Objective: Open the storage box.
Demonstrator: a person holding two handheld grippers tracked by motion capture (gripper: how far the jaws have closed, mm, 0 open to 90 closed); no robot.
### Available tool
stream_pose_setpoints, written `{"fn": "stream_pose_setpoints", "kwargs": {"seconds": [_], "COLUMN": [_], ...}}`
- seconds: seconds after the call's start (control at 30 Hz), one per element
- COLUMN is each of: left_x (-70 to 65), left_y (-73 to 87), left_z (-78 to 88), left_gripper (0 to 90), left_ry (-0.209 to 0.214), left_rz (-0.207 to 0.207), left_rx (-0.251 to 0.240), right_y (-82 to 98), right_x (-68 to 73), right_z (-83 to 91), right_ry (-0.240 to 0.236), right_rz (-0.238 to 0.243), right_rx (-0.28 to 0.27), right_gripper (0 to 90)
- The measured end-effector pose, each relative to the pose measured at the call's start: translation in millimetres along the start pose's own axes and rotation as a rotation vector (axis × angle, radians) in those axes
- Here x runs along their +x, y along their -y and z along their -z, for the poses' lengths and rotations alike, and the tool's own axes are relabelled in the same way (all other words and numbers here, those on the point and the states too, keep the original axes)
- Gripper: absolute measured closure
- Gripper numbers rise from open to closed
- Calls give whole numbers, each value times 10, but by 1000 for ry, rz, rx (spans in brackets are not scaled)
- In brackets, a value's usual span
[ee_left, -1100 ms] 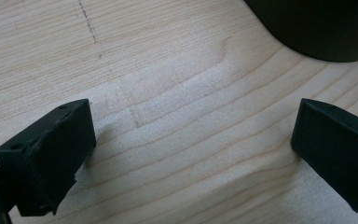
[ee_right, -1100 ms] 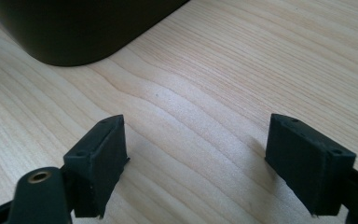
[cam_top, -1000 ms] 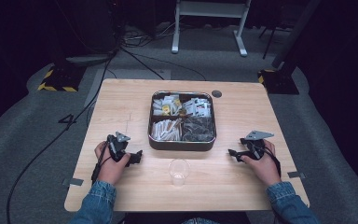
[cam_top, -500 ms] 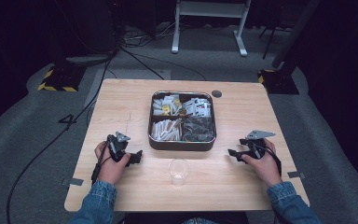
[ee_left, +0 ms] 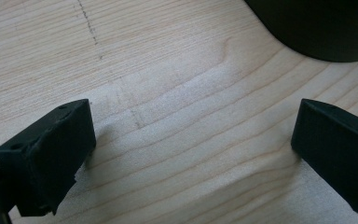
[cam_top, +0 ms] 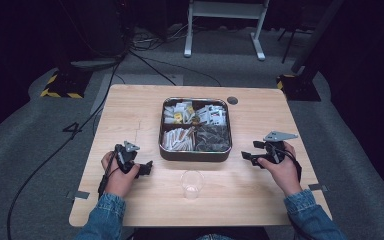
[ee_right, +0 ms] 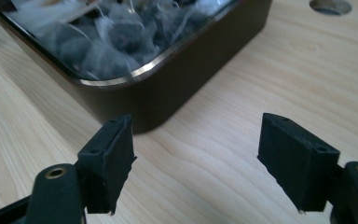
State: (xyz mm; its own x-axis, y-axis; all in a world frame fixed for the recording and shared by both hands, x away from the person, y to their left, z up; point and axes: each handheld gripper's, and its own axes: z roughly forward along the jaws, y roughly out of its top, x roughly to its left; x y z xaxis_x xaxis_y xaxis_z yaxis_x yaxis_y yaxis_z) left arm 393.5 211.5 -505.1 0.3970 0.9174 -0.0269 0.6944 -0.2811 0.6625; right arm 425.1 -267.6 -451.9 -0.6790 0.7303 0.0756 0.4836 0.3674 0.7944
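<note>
A dark square tin (cam_top: 195, 152) stands mid-table, its compartments full of tea sachets. In front of it stands a clear plastic cup (cam_top: 191, 184). My left gripper (cam_top: 147, 168) rests on the wood left of the cup, pointing right. Its jaws are open over bare wood (ee_left: 191, 144), with the tin's corner (ee_left: 326, 28) beyond them. My right gripper (cam_top: 246, 154) hovers right of the tin, pointing left at it. Its jaws (ee_right: 196, 158) are open with nothing between them and have just been closing a little. The tin's corner (ee_right: 182, 88) and dark sachets (ee_right: 121, 37) lie just ahead.
The wooden table (cam_top: 130, 110) has a round cable hole (cam_top: 232, 100) behind the tin's right corner. Cables run over the grey floor at the left. A white stand (cam_top: 225, 15) and dark equipment stand beyond the table.
My right hand has lifted off the table a little and edged toward the tin. The left hand, tin and cup have not moved.
</note>
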Motion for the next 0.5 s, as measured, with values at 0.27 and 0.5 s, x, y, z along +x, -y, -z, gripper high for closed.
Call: {"fn": "stream_pose_setpoints", "kwargs": {"seconds": [0.27, 0.5], "left_x": [23, 25], "left_y": [1, -1], "left_z": [3, 0], "left_gripper": [0, 0], "left_ry": [-2, -3], "left_rz": [-3, 2], "left_rx": [0, -1], "right_y": [-169, -420], "right_x": [89, 188], "right_z": [-54, -71], "right_ry": [-11, -25], "right_rz": [5, 24], "right_rx": [-14, -31], "right_gripper": [280, 310]}}
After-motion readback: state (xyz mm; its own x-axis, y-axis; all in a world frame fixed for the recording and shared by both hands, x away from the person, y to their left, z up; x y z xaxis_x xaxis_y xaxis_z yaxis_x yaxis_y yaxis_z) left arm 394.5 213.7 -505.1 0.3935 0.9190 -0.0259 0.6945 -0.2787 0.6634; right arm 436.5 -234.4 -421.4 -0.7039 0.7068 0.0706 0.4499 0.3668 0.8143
